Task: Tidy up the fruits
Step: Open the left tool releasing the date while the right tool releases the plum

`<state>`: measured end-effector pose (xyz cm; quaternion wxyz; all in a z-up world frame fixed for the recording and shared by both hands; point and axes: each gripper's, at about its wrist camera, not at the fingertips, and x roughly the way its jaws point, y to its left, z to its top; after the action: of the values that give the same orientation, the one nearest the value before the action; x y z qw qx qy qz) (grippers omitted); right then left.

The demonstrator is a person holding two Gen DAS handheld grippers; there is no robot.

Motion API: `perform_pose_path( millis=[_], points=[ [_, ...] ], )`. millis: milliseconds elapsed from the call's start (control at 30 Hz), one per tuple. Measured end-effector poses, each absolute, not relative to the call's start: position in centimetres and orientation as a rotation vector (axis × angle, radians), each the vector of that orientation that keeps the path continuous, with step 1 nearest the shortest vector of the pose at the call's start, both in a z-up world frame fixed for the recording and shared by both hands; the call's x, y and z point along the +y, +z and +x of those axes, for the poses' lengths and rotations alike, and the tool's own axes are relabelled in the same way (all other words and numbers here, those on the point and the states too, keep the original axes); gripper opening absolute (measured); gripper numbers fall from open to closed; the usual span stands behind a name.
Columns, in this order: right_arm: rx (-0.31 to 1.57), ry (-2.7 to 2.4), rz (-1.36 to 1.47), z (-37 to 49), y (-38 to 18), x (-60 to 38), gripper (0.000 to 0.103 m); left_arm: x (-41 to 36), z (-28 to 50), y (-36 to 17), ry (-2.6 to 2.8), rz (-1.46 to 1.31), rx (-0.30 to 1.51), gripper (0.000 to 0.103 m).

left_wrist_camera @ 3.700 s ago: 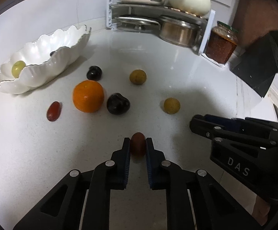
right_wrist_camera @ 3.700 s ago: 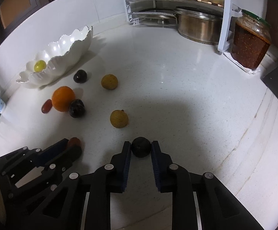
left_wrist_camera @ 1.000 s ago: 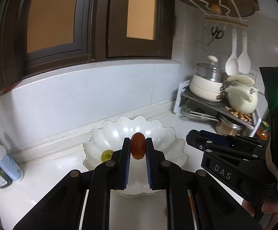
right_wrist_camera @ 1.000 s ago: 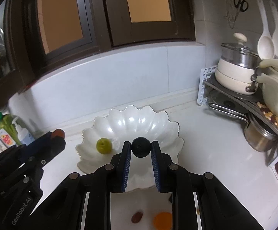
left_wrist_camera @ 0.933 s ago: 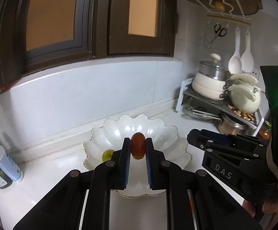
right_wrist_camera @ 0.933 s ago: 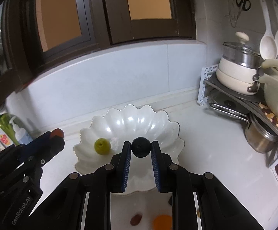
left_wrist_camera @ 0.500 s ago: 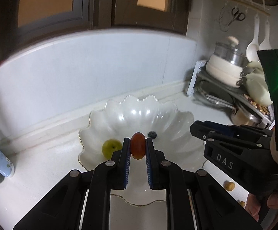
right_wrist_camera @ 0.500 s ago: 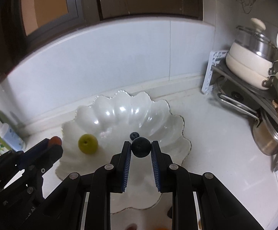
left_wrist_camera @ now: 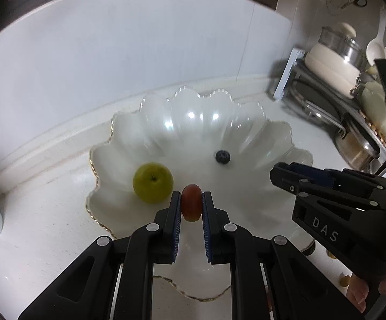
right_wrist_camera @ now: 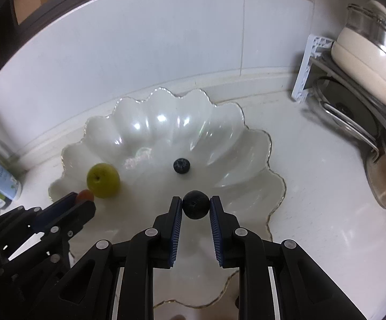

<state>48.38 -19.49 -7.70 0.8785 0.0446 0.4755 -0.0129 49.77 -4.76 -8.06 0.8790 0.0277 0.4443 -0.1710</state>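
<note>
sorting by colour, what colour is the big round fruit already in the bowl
Yellow-green; the fruit in the bowl shows best in the left wrist view.

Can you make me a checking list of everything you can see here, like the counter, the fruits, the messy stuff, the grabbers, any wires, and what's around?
Surface: white counter, pale and speckled.
Job's things: white scalloped bowl holds a green fruit and a small dark berry. A red fruit and a dark round fruit are held over the bowl.
Clutter: two small brownish fruits on the counter past the bowl's near right edge.
Grippers: left gripper shut on the red fruit; right gripper shut on the dark round fruit.
Cables: nothing seen.
Surroundings: rack with cream pot, steel pot, bottle at left, tiled wall.
</note>
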Motion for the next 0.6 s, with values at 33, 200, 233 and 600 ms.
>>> perform_pose_path(
  millis=[33, 200, 233, 600],
  points=[
    [0.998, -0.027, 0.093, 48.5, -7.8, -19.5, 0.023, -4.8, 50.0, -8.4, -0.35, 0.059, 0.94, 0.016],
    [1.02, -0.029, 0.087, 49.1, -8.4, -19.5, 0.023, -5.0, 50.5, -9.2, -0.34, 0.059, 0.977, 0.017],
    [1.026, -0.029, 0.088, 49.2, -8.6, -19.5, 0.023, -5.1, 50.5, -9.3, -0.341, 0.058, 0.982, 0.017],
    [1.033, -0.022, 0.11, 48.5, -8.5, -19.7, 0.038, -4.3, 50.2, -8.3, -0.299, 0.056, 0.974, 0.036]
  ],
)
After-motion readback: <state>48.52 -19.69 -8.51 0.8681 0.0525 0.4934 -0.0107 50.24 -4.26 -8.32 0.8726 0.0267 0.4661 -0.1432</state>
